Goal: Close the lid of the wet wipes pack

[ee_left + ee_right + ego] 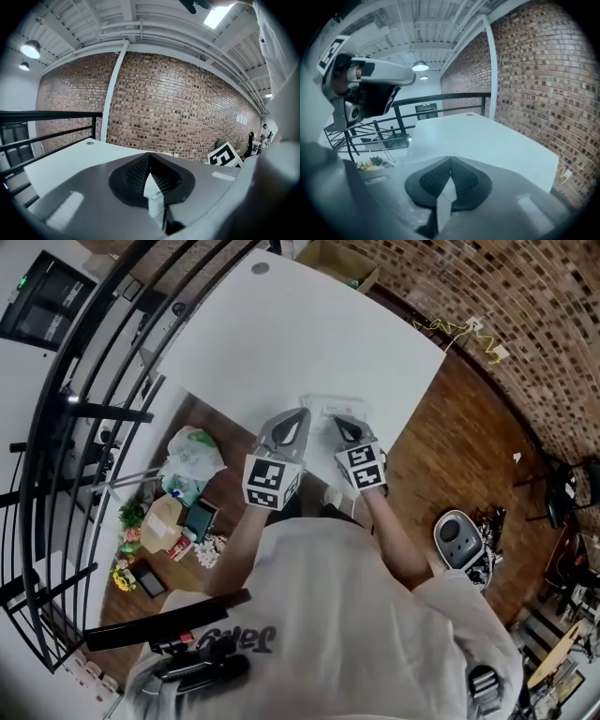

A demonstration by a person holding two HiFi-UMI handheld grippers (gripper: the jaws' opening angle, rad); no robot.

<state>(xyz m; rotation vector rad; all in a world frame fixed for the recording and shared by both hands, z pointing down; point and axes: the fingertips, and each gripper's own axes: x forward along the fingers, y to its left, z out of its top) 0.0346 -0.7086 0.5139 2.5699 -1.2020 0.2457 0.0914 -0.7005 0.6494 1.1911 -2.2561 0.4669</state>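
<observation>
The wet wipes pack (336,407) lies at the near edge of the white table (281,334), partly hidden under both tools, so whether its lid is up cannot be told. The left gripper (149,161) and the right gripper (450,164) hover just above it, each with jaws pinched together and holding nothing. The closing press seems not yet made; next, one closed tip should push the lid flat while the other steadies the pack.

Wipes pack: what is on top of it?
The left tongs and right tongs sit above the pack at the table edge, both shut. They cover its near part; the lid cannot be made out.
</observation>
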